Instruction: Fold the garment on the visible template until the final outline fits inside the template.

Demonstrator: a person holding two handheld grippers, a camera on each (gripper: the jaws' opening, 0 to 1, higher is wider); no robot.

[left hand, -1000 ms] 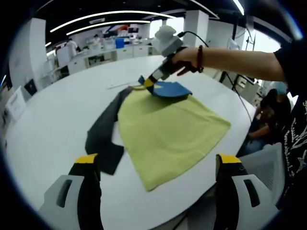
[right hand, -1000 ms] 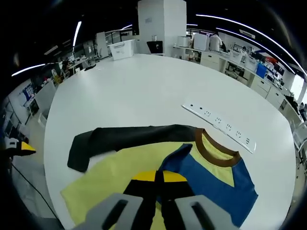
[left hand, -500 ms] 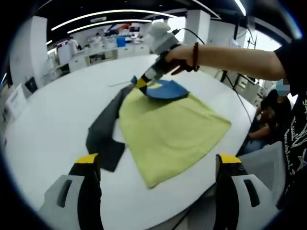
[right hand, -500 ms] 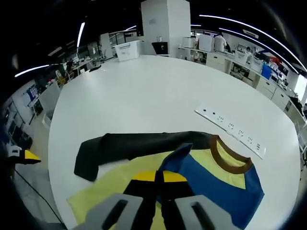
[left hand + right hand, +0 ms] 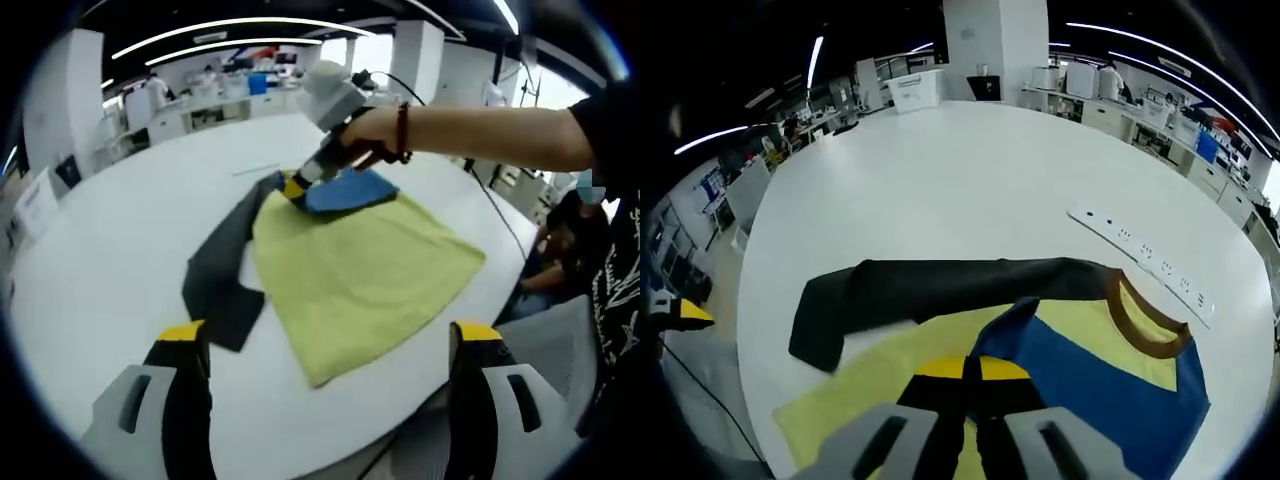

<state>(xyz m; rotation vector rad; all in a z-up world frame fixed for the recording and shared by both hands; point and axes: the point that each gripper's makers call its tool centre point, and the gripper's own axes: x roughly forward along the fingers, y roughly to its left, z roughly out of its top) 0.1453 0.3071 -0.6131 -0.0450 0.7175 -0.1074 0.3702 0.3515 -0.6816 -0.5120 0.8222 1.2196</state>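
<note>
Yellow knit garment [image 5: 360, 270] with blue panel and black sleeve [image 5: 930, 290] lies flat on the round white tabletop [image 5: 970, 180]. Right gripper [image 5: 972, 368], fingers clamped on the blue fold's edge, sits near the brown collar [image 5: 1150, 320]. Left gripper [image 5: 325, 345] hangs wide open off the hem end, farther away; long axis runs collar to hem.

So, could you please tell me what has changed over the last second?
The right hand-held gripper, shut on the blue sleeve, has carried that fold a little further across the yellow shirt toward the dark sleeve. The left hand-held gripper stays open and back from the shirt, which otherwise lies as before.
</note>
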